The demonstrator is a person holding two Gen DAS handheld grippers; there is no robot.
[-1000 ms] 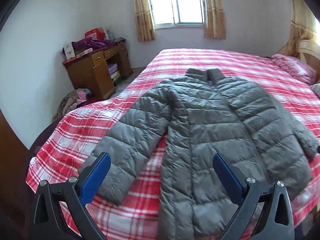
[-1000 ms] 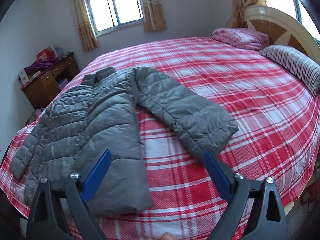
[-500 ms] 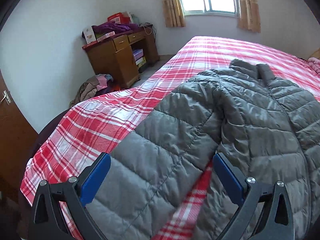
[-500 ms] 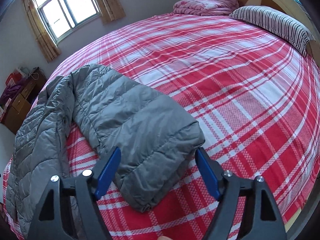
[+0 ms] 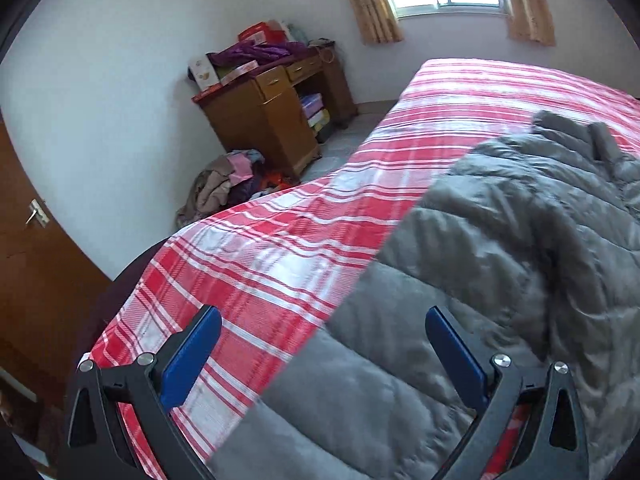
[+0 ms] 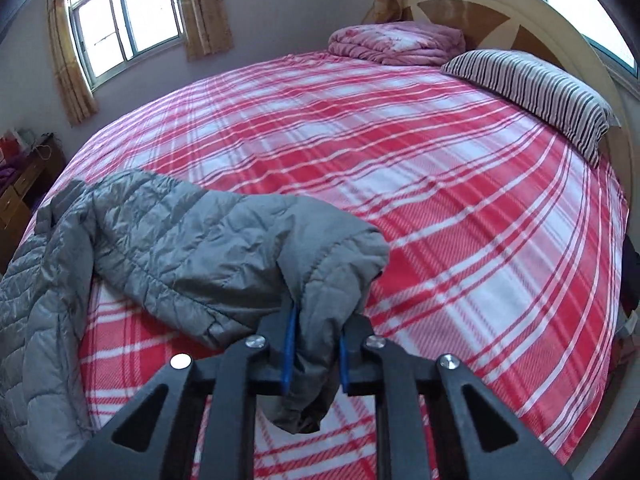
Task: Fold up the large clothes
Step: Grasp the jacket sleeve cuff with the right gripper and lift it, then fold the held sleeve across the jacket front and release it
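Right wrist view shows the right tool (image 6: 314, 350) closing on the jacket (image 6: 168, 236) cuff, jacket spread on the bed (image 6: 440, 184); the left tool (image 5: 322, 354) gapes above the other sleeve; next, probably grip there before folding inward.

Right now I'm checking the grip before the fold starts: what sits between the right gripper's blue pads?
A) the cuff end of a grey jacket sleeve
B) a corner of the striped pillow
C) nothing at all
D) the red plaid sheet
A: in the right wrist view the right gripper is closing its jaws, with the bunched sleeve cuff of the grey puffer jacket pinched between the pads.
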